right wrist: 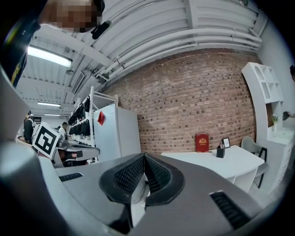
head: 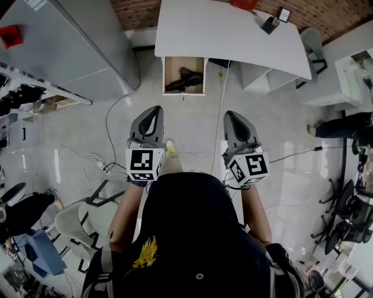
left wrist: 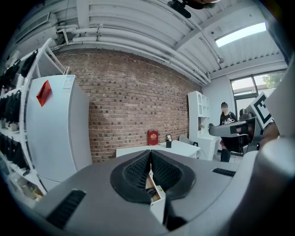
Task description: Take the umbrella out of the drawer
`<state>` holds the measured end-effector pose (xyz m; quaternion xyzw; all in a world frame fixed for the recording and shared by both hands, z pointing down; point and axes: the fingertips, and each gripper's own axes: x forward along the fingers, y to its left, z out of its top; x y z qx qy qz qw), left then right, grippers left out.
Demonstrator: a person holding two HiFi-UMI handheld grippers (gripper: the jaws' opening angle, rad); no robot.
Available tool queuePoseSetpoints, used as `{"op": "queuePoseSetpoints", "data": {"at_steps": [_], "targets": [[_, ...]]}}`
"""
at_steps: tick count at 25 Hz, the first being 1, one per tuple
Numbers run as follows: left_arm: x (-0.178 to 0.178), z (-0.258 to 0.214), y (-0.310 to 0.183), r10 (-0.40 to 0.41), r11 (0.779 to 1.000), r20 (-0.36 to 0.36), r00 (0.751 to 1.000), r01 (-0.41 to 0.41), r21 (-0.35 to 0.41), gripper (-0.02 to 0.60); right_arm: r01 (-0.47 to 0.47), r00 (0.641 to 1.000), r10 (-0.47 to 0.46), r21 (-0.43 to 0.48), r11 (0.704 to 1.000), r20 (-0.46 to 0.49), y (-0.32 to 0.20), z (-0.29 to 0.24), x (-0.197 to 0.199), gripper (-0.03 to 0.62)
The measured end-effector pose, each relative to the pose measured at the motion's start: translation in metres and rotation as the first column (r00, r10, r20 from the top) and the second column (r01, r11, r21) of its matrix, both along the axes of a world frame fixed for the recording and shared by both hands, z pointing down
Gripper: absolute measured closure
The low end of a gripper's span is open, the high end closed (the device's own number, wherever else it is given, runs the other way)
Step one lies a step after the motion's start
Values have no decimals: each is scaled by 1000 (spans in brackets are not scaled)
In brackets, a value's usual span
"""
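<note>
The open wooden drawer (head: 183, 74) juts out from under the white desk (head: 227, 35) at the top of the head view. A black folded umbrella (head: 184, 79) lies inside it. My left gripper (head: 152, 110) and right gripper (head: 232, 115) are held side by side over the floor, both pointing toward the desk and well short of the drawer. Both are shut with nothing in them. In the left gripper view the left gripper (left wrist: 150, 151) has its pads meeting, and the drawer (left wrist: 155, 189) shows through the gap below them. The right gripper (right wrist: 144, 155) is likewise closed and empty.
A tall white cabinet (head: 76, 46) stands left of the desk, beside a rack of dark items (head: 23, 93). Cables (head: 108, 166) run across the floor. A red book (head: 245, 4) and a pen holder (head: 271, 23) sit on the desk. Chairs and a person's legs (head: 341, 125) are at right.
</note>
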<state>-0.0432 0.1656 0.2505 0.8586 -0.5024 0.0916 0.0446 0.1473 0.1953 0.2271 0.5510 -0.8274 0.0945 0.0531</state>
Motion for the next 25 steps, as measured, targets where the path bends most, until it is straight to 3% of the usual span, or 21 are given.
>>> {"op": "queuePoseSetpoints", "data": {"at_steps": [12, 25], "targets": [[-63, 16, -86, 20, 1000, -32, 999, -21, -21, 563, -9, 998, 8, -29, 1000, -64, -82, 5, -64, 566], [-87, 29, -127, 50, 998, -68, 996, -52, -28, 563, -51, 995, 44, -72, 996, -88, -113, 15, -92, 566]]}}
